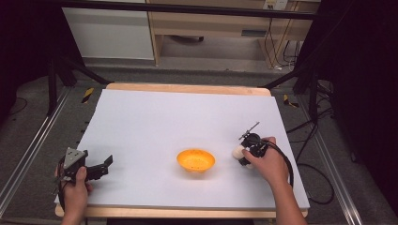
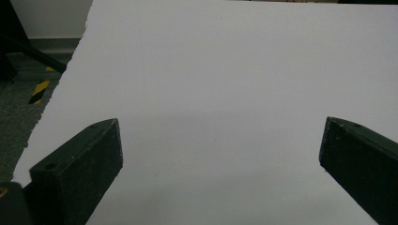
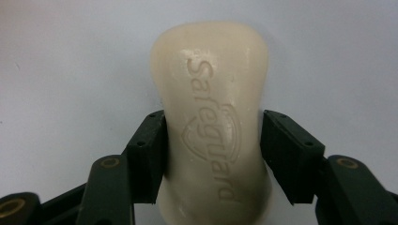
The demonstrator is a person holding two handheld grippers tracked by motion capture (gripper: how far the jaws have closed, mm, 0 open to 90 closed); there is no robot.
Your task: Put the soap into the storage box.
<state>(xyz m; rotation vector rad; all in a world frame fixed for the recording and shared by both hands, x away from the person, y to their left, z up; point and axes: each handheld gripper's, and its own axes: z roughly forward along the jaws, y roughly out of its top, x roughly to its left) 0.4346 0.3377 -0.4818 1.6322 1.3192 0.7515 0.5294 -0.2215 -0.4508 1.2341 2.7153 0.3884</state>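
White sheet (image 1: 187, 117) covers a wooden worktop (image 1: 187, 88), grey floor and pale cabinets behind. Orange bowl (image 1: 195, 160) sits empty toward the near edge, roughly mid-width. Right gripper (image 1: 240, 153) is just right of the bowl, apart from it, held in the person's right hand (image 1: 270, 164); its jaws are clamped on the sides of a cream soap bar (image 3: 213, 126) embossed "Safeguard". In the right gripper view the bar lies lengthwise between the jaws over the sheet; cannot tell if it touches the sheet. Left gripper (image 2: 220, 145) is at the near left corner of the worktop in the left hand (image 1: 75, 192), jaws wide apart, nothing between them, pointed across bare sheet.
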